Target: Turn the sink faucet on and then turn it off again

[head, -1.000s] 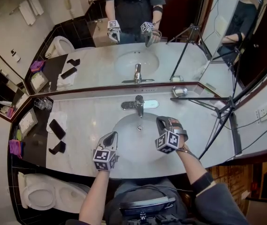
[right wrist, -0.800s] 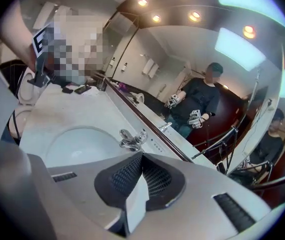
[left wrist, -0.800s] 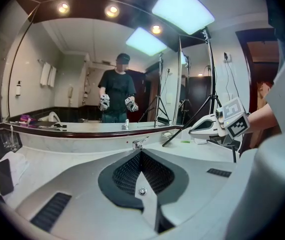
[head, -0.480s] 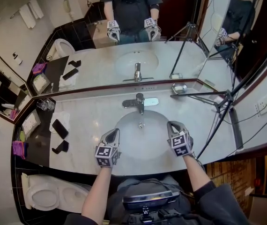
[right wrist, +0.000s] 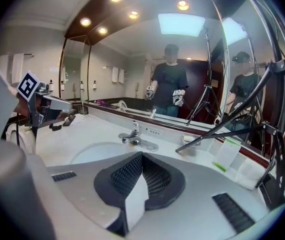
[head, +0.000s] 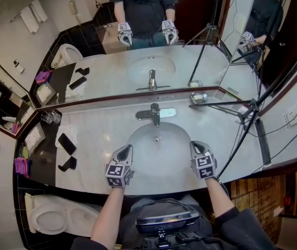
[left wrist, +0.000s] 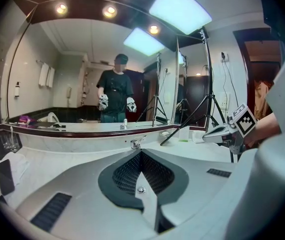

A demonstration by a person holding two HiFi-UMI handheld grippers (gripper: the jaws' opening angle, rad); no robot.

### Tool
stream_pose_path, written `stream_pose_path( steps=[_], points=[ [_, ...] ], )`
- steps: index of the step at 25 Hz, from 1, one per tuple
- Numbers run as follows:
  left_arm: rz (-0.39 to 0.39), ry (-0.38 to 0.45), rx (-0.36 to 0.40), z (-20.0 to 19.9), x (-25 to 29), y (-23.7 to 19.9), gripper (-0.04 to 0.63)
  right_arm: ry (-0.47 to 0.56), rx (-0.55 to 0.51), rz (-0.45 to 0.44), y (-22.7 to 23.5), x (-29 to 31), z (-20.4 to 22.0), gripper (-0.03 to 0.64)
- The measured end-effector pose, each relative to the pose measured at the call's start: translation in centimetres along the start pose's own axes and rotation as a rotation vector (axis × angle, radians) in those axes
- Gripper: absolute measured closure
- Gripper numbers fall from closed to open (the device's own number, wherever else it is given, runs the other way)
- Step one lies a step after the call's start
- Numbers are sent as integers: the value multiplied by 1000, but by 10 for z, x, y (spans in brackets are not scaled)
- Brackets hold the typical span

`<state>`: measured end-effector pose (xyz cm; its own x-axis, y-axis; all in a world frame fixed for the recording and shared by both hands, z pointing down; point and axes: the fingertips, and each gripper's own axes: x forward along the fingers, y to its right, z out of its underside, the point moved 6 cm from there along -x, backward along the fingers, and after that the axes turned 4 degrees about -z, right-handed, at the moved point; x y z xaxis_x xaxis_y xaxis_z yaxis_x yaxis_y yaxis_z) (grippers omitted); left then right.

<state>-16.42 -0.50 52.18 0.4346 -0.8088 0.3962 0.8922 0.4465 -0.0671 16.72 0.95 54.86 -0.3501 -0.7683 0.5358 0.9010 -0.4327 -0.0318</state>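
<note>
The chrome faucet [head: 155,113] stands at the back of the white sink basin [head: 138,139], its lever pointing at the bowl; no running water shows. My left gripper [head: 126,149] hovers over the basin's front left rim, shut and empty. My right gripper [head: 195,145] hovers over the front right rim, also shut and empty. Both are well short of the faucet. In the left gripper view the faucet [left wrist: 136,143] lies straight ahead past the closed left gripper [left wrist: 140,155]. In the right gripper view the faucet [right wrist: 134,133] sits ahead, slightly left of the closed right gripper [right wrist: 141,157].
A black tripod [head: 245,123] leans over the counter's right side, next to a soap dish [head: 199,98]. Dark phones [head: 65,143], a white towel and glasses [head: 48,117] sit on the left. A mirror backs the counter. A toilet [head: 49,212] is at lower left.
My right gripper has drawn back from over the basin toward its front right rim and rolled upright. The left gripper has stayed put.
</note>
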Motion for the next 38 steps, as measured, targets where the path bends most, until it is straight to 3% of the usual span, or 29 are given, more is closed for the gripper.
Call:
stream_pose_path(
  steps=[9, 16, 21, 27, 30, 35, 38],
  points=[
    [-12, -8, -3, 1, 1, 1, 607, -11, -42, -12, -1, 6, -2, 597],
    [-20, -23, 0, 1, 9, -2, 607, -28, -177, -15, -5, 36, -2, 594],
    [-22, -27, 9, -2, 20, -5, 607, -44, -353, -10, -7, 65, -25, 537],
    [-21, -33, 8, -2, 35, -6, 607, -54, -658, -21, -11, 115, -60, 434],
    [-15, -32, 5, 2, 41, -6, 606, -62, -780, -34, -13, 144, -74, 419],
    [-16, -43, -7, 9, 50, -10, 607, -83, -913, -66, -18, 188, -93, 341],
    [-20, -45, -20, 13, 55, -13, 606, -103, -970, -90, -20, 211, -97, 339]
  ],
)
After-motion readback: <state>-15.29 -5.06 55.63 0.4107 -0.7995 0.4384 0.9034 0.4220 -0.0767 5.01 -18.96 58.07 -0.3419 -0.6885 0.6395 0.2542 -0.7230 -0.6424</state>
